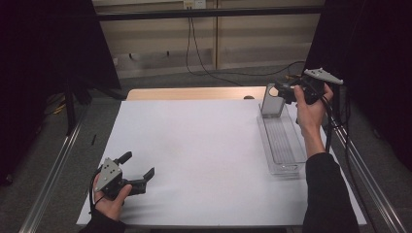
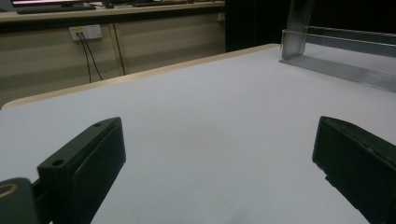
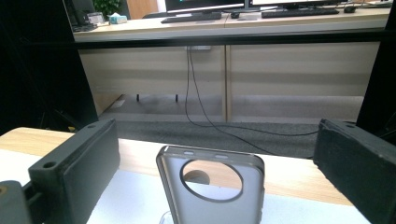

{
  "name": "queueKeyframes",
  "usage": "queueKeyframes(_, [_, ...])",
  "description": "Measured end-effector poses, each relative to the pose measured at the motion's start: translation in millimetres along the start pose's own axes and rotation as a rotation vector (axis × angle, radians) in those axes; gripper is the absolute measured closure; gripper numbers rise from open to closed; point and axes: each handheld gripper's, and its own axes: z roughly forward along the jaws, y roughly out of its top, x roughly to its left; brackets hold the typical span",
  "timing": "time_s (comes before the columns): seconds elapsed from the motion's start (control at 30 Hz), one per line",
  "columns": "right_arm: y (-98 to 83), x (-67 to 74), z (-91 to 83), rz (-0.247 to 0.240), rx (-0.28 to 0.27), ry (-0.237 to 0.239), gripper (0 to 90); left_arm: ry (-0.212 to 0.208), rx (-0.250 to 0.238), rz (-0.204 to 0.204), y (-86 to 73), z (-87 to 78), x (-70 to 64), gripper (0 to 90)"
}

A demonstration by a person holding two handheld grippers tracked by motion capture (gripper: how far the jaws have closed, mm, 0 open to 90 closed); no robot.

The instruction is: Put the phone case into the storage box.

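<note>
- Phone case [image 3: 211,186] stands upright at the far end of the clear tray [image 1: 281,145], its long axis running up and down, the end with the round camera cutout uppermost.
- It leans slightly away from vertical, propped on the tray's far end; in my high view the phone case [image 1: 272,101] shows as a pale upright slab right there.
- From my right gripper view I look at a broad face of the case, which faces my right gripper. Through the round hole I see the wooden table edge [image 3: 289,175] behind it.
- The case is grey and translucent, with rounded corners, a darker rim, and two small side-button bumps along its top edge.
- The tray itself is a long, clear, ribbed trough, lying lengthwise from near to far along the right side of the white sheet [image 1: 194,155].
- My right gripper [image 1: 286,91] hovers just above and beside the case's top, at the tray's far end. Its jaws are spread wide, and the case sits between them in the right gripper view, touching neither pad.
- My left gripper [image 1: 138,171] rests low, far from the tray, at the near left corner of the white sheet, well apart from the case. Its jaws are also spread apart with nothing between them.
- In my left gripper view the tray [image 2: 345,70] lies across the sheet toward the upper right, with the case [image 2: 296,28] rising at its end.
</note>
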Motion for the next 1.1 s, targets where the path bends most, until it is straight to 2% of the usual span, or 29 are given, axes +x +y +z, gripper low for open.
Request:
queueKeyframes(0.2, [-5.6,-2.7,-7.3,-0.013,0.001,0.016,0.0,0.019,-0.005,-0.012,0.2,-1.8,-0.2,2.8])
queueKeyframes(0.33, [-10.1,-3.8,-14.2,-0.009,-0.005,0.043,0.0,0.025,-0.016,-0.02,0.9,-3.3,0.4,2.2])
queueKeyframes(0.53, [-15.8,-3.3,-25.1,-0.029,-0.009,0.065,0.0,0.029,-0.021,-0.017,0.9,-5.4,1.3,2.2])
queueKeyframes(0.7, [-20.9,-5.9,-33.9,-0.017,-0.023,0.078,0.0,0.02,-0.018,-0.013,1.0,-5.5,-0.4,2.0])
queueKeyframes(0.87, [-30.8,-7.4,-41.8,-0.033,-0.018,0.095,0.0,0.022,-0.019,-0.01,1.2,-6.3,-0.4,2.0])
queueKeyframes(1.1, [-36.0,-5.9,-55.4,-0.039,-0.045,0.109,0.1,0.031,-0.023,-0.014,1.4,-7.4,0.5,2.0])
